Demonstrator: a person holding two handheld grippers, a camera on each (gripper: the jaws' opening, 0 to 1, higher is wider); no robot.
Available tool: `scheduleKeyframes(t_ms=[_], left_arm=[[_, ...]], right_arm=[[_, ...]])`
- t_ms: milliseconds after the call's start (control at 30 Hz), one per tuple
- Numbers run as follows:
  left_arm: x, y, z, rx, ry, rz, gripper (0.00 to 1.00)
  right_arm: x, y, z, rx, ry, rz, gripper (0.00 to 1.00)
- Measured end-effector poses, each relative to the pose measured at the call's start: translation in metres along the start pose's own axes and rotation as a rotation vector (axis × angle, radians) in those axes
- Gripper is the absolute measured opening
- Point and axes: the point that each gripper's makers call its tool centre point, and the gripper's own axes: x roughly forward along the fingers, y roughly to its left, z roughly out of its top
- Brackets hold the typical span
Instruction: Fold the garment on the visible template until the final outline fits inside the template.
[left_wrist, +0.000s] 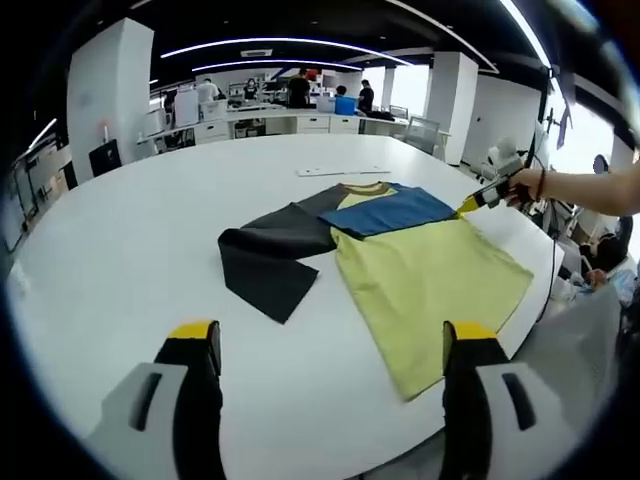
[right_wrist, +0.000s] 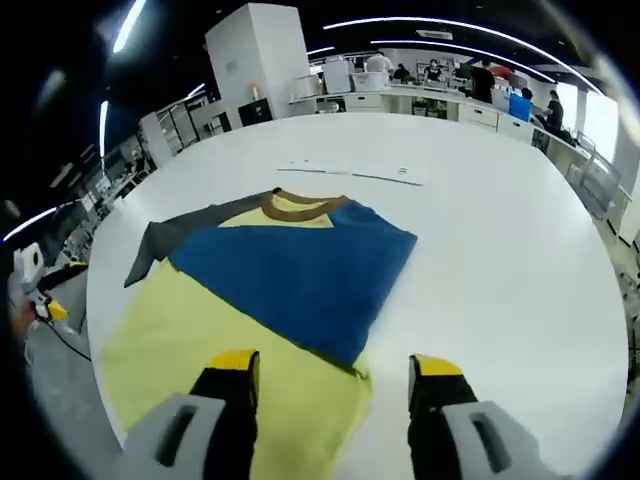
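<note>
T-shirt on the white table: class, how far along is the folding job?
Done: the blue sleeve is folded in over the yellow body. In hand: nothing; the left gripper and right gripper are both open. Left: the dark sleeve is spread on the table, and the body is unfolded.

we see a big open-plan office. wide white rounded surface (left_wrist: 120, 250) up front, its rim curving toward us in both views. dark ceiling with long curved light strips (left_wrist: 270, 42). a thick white square pillar (left_wrist: 105, 85) on one side, another white column (left_wrist: 450, 90) near bright windows (left_wrist: 410, 88). in the right gripper view a white block pillar (right_wrist: 262, 50) stands past the surface, with windows (right_wrist: 605, 115) at the right edge. at the back, a row of white desks (left_wrist: 290, 122) with people standing and sitting. a dark monitor (left_wrist: 104, 157) stands by the pillar. grey floor (right_wrist: 60, 390) shows below the rim.
</note>
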Motion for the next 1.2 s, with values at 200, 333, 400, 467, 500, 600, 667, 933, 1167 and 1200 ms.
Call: scheduleKeyframes(t_ms=[200, 333, 400, 467, 500, 600, 667, 933, 1167, 1200], left_arm=[[0.01, 0.019, 0.001, -0.012, 0.011, 0.064, 0.73], [0.02, 0.03, 0.0, -0.02, 0.022, 0.091, 0.71], [0.025, 0.033, 0.001, -0.025, 0.019, 0.1, 0.69], [0.03, 0.035, 0.002, -0.036, 0.011, 0.109, 0.65], [0.032, 0.035, 0.002, -0.045, 0.01, 0.11, 0.63], [0.042, 0.038, -0.002, -0.07, 0.009, 0.112, 0.59], [0.045, 0.043, -0.006, -0.083, 0.019, 0.129, 0.55], [0.053, 0.057, -0.017, -0.204, 0.018, 0.164, 0.5], [0.063, 0.065, -0.019, -0.294, 0.006, 0.207, 0.41], [0.064, 0.065, -0.018, -0.302, 0.004, 0.213, 0.4]], right_arm=[[-0.019, 0.014, -0.001, -0.041, 0.003, 0.011, 0.8], [-0.033, 0.026, -0.003, -0.069, -0.007, 0.028, 0.88], [-0.04, 0.027, -0.001, -0.103, -0.026, 0.015, 0.91], [-0.047, 0.029, -0.001, -0.116, -0.034, 0.011, 0.95], [-0.051, 0.031, -0.001, -0.12, -0.045, 0.013, 0.97], [-0.061, 0.036, 0.0, -0.123, -0.071, 0.028, 0.99], [-0.069, 0.039, -0.001, -0.13, -0.08, 0.038, 0.99], [-0.101, 0.051, -0.006, -0.132, -0.139, 0.053, 1.0], [-0.123, 0.061, -0.015, -0.132, -0.185, 0.029, 1.0], [-0.124, 0.062, -0.016, -0.132, -0.184, 0.029, 1.0]])
